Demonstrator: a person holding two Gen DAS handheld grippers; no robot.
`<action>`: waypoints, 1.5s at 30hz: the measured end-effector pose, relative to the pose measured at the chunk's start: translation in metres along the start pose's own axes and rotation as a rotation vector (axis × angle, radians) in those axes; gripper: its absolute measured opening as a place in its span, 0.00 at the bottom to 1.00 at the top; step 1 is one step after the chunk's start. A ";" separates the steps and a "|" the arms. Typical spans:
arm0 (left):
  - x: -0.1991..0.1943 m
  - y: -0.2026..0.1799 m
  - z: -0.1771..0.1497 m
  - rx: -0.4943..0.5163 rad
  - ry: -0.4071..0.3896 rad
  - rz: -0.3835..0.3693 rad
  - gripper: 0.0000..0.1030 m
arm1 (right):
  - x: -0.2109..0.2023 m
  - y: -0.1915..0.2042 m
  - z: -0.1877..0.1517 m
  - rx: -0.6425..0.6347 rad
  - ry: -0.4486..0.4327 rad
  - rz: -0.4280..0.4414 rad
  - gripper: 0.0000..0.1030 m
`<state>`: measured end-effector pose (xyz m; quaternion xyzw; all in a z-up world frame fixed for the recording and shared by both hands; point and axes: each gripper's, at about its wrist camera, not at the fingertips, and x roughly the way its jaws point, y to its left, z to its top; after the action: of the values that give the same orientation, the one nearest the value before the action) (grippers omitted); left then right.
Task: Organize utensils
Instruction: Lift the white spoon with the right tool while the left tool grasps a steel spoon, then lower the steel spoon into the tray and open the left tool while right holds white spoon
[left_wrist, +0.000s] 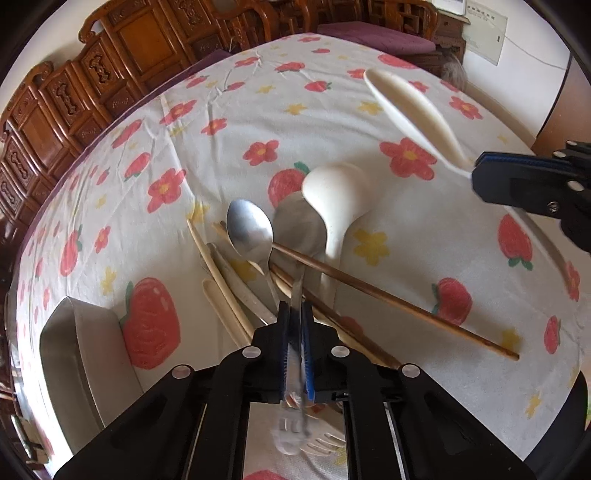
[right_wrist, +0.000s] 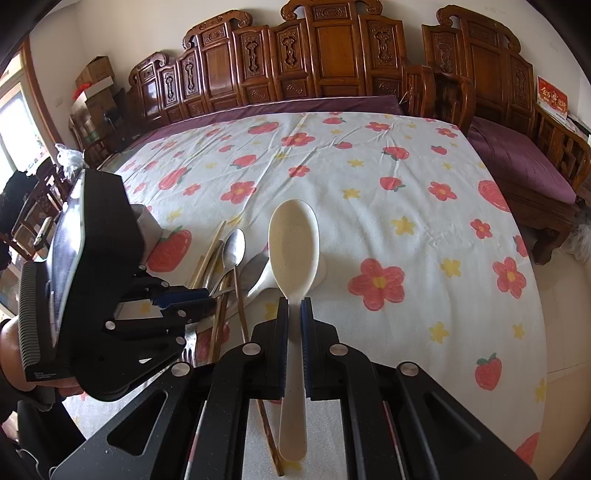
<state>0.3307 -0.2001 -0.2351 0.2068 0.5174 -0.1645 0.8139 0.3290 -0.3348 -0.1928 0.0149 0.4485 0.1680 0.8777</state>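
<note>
A pile of utensils lies on the flowered tablecloth: a small steel spoon (left_wrist: 249, 229), a white ladle (left_wrist: 334, 195), brown chopsticks (left_wrist: 388, 295) and pale chopsticks (left_wrist: 221, 295). My left gripper (left_wrist: 295, 314) is shut on the handle of a large steel spoon (left_wrist: 299, 225), whose bowl lies partly under the ladle. My right gripper (right_wrist: 294, 308) is shut on a cream rice paddle (right_wrist: 293, 251) and holds it above the table; it also shows in the left wrist view (left_wrist: 410, 110). The left gripper (right_wrist: 207, 295) appears at left in the right wrist view.
A steel container (left_wrist: 70, 354) stands at the left of the pile. A white fork (left_wrist: 321, 443) lies under my left gripper. Carved wooden benches (right_wrist: 332, 66) with purple cushions surround the table's far and right sides.
</note>
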 end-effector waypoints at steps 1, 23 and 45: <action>-0.002 0.000 0.001 0.001 -0.006 0.008 0.05 | 0.000 -0.001 0.000 0.002 0.001 -0.001 0.08; -0.062 0.048 0.013 -0.127 -0.155 0.070 0.01 | -0.004 0.012 0.002 -0.019 -0.005 0.016 0.08; -0.132 0.114 -0.056 -0.231 -0.274 0.076 0.01 | -0.042 0.109 0.018 -0.149 -0.082 0.058 0.08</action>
<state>0.2885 -0.0663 -0.1173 0.1070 0.4092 -0.0998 0.9007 0.2902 -0.2429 -0.1296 -0.0305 0.3978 0.2254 0.8888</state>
